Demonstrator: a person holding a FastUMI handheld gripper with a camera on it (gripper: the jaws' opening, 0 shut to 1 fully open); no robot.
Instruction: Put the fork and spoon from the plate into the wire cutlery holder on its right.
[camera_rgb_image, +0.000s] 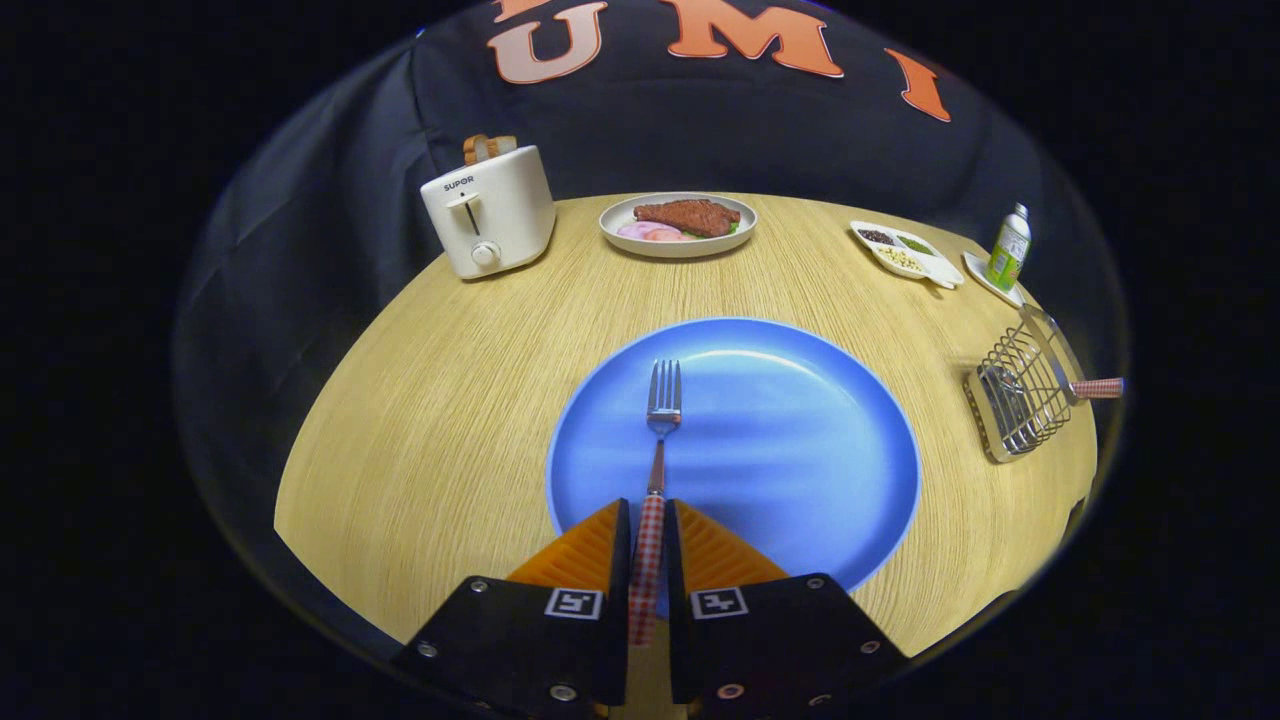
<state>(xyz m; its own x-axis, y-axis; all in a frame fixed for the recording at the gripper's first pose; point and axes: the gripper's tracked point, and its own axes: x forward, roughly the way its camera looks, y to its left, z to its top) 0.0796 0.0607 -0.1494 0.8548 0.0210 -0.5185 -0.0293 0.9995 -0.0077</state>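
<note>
My gripper (649, 515) is shut on the fork (662, 400), with both orange fingers pressing on its red-checked handle. The fork points straight ahead, and its tines lie over the middle of the blue plate (800, 440). Whether the fork touches the plate I cannot tell. To the right of the plate, near the table's edge, stands the wire cutlery holder (1015, 400). The spoon (1095, 388) rests in it, its red-checked handle sticking out to the right.
A white toaster (490, 210) with bread in it stands at the back left of the wooden table (430, 400). A plate of steak (678, 225) sits at the back middle. A divided dish (905, 252) and a green bottle (1009, 248) are beyond the holder.
</note>
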